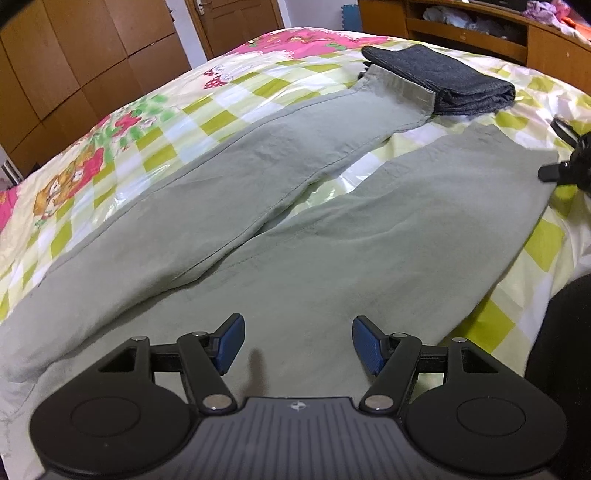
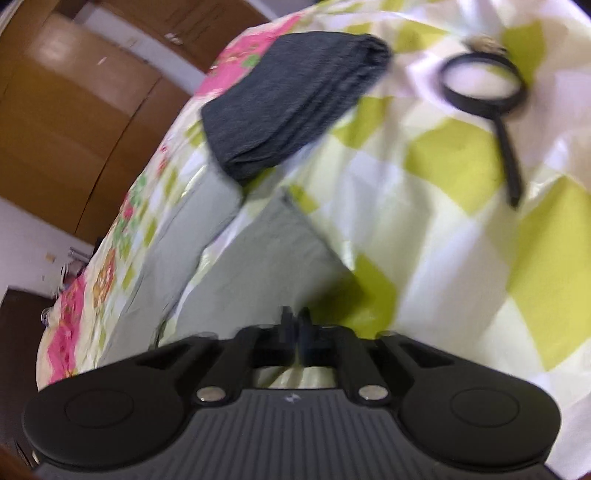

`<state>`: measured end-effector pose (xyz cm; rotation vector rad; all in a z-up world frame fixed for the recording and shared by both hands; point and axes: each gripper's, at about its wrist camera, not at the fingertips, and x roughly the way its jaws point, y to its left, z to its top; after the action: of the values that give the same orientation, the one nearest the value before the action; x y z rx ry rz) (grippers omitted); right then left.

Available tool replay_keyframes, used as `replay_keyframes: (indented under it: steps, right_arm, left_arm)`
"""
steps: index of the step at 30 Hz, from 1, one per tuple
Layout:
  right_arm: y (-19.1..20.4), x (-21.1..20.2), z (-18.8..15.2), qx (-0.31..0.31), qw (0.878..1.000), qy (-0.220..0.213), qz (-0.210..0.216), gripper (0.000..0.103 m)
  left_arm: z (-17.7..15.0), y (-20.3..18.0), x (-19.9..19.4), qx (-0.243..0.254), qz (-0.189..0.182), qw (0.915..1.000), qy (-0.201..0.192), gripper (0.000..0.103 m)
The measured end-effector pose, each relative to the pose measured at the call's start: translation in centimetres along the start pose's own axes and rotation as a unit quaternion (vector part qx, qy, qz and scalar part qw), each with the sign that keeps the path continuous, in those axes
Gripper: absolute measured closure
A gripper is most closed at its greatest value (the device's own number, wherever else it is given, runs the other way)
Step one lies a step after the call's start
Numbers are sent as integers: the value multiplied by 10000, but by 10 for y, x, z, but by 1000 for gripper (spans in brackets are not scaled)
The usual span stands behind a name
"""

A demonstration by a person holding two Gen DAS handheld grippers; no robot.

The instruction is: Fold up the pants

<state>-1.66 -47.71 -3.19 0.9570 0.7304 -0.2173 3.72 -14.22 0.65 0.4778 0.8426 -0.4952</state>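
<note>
Pale green pants (image 1: 280,221) lie spread flat on the bed, legs pointing away and parted in a V. My left gripper (image 1: 298,341) is open, blue pads apart, just above the seat of the pants and holding nothing. My right gripper (image 2: 295,325) has its fingers together near the outer edge of the right leg (image 2: 258,258); the view is blurred and I cannot tell whether cloth is pinched. The right gripper also shows at the edge of the left wrist view (image 1: 569,162), beside the right leg's hem.
A folded dark grey garment (image 1: 443,79) lies past the left leg's hem; it also shows in the right wrist view (image 2: 291,99). A black magnifying glass (image 2: 491,99) lies on the checkered bedsheet (image 2: 443,240). Wooden wardrobes (image 1: 74,55) and shelves (image 1: 480,26) stand beyond the bed.
</note>
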Motion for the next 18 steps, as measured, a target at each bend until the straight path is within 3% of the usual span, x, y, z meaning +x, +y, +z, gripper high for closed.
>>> replay_keyframes:
  steps: [4,8,9,14,18]
  right_arm:
    - [-13,-14,7,16,9998,-192,15,100]
    - [-6,-13,6,-444,9986,-232,-189,99]
    - [-3,-15,5,-606,9975,-250,-278,94]
    - [4,-36,2,-1081,9891,-511,-860,93]
    - [34,-56,-6,-1738,9724,-909,-1260,93]
  left_arm:
    - [4,-8,-5,190,118,9997,89,26]
    - [10,1,-26,230,356,9991,-46,26]
    - [10,7,-33,202,395,9990,-86,26]
    - [2,50,-60,85,613,9975,-339,20]
    - [-20,106,-61,-158,871,9953,-392,18]
